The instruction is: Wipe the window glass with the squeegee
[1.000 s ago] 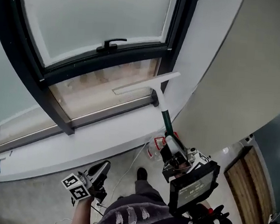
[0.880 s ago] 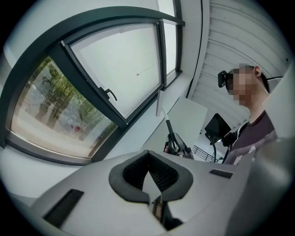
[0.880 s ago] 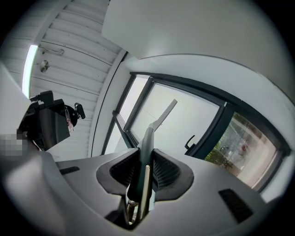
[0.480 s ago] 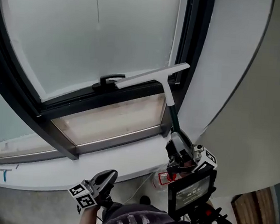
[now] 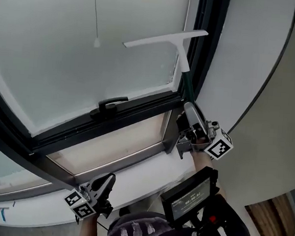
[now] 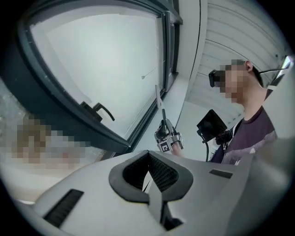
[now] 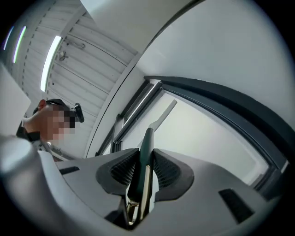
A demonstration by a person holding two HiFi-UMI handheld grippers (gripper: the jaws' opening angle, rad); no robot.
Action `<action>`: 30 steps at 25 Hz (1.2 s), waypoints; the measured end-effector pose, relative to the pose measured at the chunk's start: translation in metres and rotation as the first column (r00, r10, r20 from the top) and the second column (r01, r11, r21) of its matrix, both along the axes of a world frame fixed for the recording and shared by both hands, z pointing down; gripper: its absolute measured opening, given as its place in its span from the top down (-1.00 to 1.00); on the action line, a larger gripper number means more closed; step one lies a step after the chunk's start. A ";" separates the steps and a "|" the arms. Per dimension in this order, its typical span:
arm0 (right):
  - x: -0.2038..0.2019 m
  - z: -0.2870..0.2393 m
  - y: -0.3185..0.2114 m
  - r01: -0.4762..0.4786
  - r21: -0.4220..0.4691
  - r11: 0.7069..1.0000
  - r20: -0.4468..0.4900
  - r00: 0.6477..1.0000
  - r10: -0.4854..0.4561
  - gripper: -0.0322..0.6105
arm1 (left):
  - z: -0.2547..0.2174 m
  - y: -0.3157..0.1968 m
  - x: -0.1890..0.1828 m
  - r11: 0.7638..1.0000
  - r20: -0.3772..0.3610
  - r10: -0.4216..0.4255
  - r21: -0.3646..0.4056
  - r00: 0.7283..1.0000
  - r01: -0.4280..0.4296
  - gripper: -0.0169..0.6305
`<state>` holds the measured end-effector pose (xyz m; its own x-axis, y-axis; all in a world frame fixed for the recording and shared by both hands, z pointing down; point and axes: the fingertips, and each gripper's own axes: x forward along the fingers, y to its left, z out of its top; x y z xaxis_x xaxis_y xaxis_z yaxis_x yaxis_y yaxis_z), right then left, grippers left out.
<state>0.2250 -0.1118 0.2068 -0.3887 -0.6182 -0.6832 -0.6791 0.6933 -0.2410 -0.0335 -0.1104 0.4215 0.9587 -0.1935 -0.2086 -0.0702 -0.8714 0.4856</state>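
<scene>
The squeegee (image 5: 167,41) has a white blade and neck on a dark green handle. Its blade lies against the upper frosted window glass (image 5: 56,50), near the pane's right side. My right gripper (image 5: 190,118) is shut on the handle (image 7: 145,143), which runs up between the pads toward the white blade (image 7: 164,113). My left gripper (image 5: 103,184) hangs low in front of the sill, shut with nothing in it. In the left gripper view its pads (image 6: 159,173) touch each other, and the right gripper (image 6: 166,138) with the squeegee shows beyond them.
A black window handle (image 5: 111,104) sits on the dark frame (image 5: 138,111) under the upper pane. A lower pane (image 5: 114,145) and a white sill (image 5: 147,174) lie below. A thin cord with a small weight (image 5: 96,42) hangs before the glass. A white wall (image 5: 245,62) stands at the right.
My right gripper has lifted the squeegee from the lower pane, past the frame, up onto the upper glass. The head view has tilted upward. The left gripper stayed low.
</scene>
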 end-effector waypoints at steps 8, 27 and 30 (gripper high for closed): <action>0.007 -0.043 -0.063 -0.023 0.086 0.996 0.046 0.999 0.019 0.64 | -0.026 -0.059 -0.005 0.992 0.000 0.112 0.062 0.994 -0.111 0.93; 0.066 -0.150 -0.168 0.134 0.162 0.978 0.122 0.980 -0.155 0.64 | -0.038 -0.067 0.049 1.000 -0.079 0.006 0.011 0.997 -0.005 0.93; 0.066 -0.148 -0.170 0.142 0.151 0.978 0.133 0.978 -0.163 0.64 | -0.039 -0.064 0.049 1.000 -0.079 -0.003 0.015 0.997 0.004 0.93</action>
<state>0.2915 -0.2818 0.0587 -0.3622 -0.4540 -0.8141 -0.5280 0.8197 -0.2222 0.0153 -0.1744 0.3820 0.9385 -0.1931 -0.2862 -0.0355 -0.8785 0.4765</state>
